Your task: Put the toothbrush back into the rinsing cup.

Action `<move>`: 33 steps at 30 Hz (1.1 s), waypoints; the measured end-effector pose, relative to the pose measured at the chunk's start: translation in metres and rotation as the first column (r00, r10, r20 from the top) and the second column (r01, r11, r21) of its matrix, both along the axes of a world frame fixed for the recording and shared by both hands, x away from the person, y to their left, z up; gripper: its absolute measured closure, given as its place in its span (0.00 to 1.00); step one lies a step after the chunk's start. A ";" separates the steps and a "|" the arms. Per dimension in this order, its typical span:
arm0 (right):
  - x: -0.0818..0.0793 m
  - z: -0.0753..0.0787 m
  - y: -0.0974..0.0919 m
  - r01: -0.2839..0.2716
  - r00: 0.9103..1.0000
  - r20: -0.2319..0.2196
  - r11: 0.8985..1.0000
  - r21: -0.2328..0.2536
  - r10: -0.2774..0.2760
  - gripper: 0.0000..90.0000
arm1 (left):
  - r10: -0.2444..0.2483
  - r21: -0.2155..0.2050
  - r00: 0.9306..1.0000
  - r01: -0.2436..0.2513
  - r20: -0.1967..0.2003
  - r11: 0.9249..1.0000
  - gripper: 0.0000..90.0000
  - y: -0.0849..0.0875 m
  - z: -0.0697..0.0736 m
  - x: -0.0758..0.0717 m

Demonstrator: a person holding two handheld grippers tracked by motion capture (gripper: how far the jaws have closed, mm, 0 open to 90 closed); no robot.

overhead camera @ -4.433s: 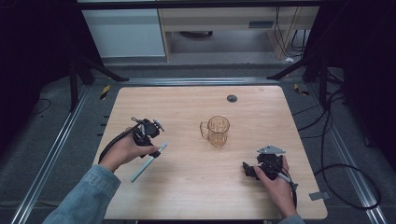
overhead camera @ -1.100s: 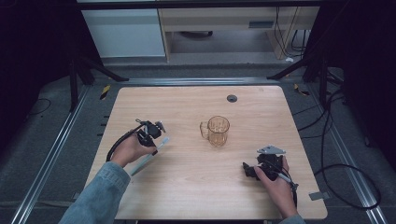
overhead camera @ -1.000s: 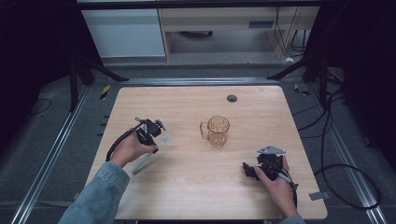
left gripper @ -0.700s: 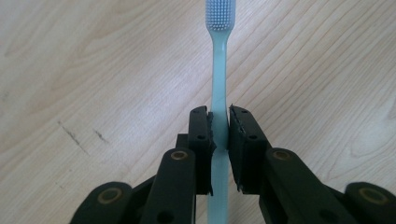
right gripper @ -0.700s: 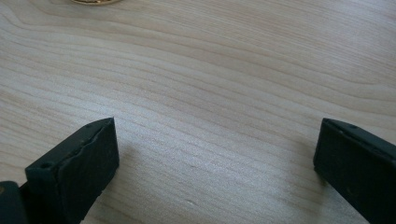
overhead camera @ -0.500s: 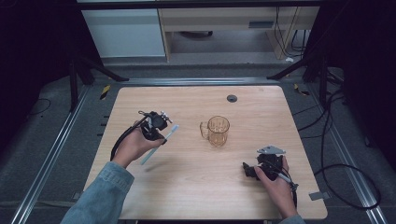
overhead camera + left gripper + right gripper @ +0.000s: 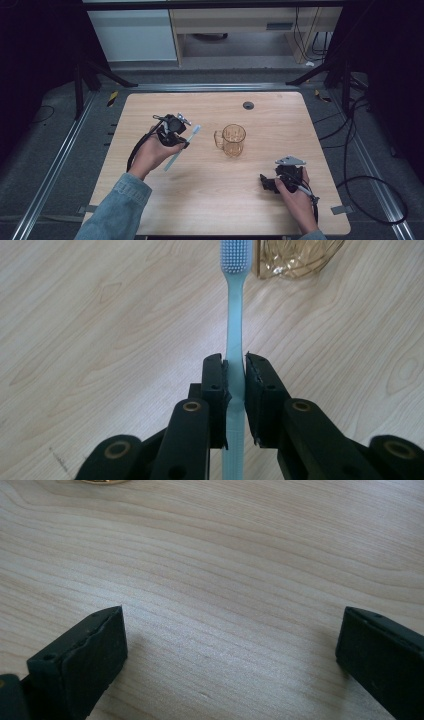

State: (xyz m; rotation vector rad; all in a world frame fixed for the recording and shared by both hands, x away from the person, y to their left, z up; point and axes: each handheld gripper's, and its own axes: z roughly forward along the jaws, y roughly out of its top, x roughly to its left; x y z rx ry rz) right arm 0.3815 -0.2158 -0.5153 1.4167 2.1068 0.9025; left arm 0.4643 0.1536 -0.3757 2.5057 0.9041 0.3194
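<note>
No legible text, labels or nos. anywhere; pics are perhaps too coarse to show small print.

Bench (image 7: 150, 205): mug (image 7: 231, 140) near centre, handle toward the left. Toothbrush (image 7: 181, 147) left of the mug, clamped in the left claw (image 7: 186, 139), raised off the bench top, bristle end nearest the mug, handle end running back toward the front-left. Right claw (image 7: 264, 183) at front right, low over the bench, well apart from the mug. Grommet hole (image 7: 248, 105) behind the mug, near the far edge.
</note>
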 end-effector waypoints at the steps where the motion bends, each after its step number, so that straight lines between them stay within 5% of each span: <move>1: 0.000 0.000 0.000 0.000 1.000 0.000 1.000 0.000 0.000 0.01 | 0.001 -0.009 1.000 -0.001 0.005 1.000 0.88 -0.001 0.001 0.000; 19: -0.002 0.000 -0.001 -0.017 1.000 -0.003 1.000 0.002 0.017 0.01 | 0.024 -0.141 0.994 -0.009 0.109 0.990 0.88 -0.018 0.014 -0.001; 33: -0.002 0.000 -0.001 -0.019 1.000 -0.002 1.000 0.000 0.019 0.01 | 0.093 -0.234 0.970 -0.040 0.223 0.971 0.88 -0.030 0.019 -0.012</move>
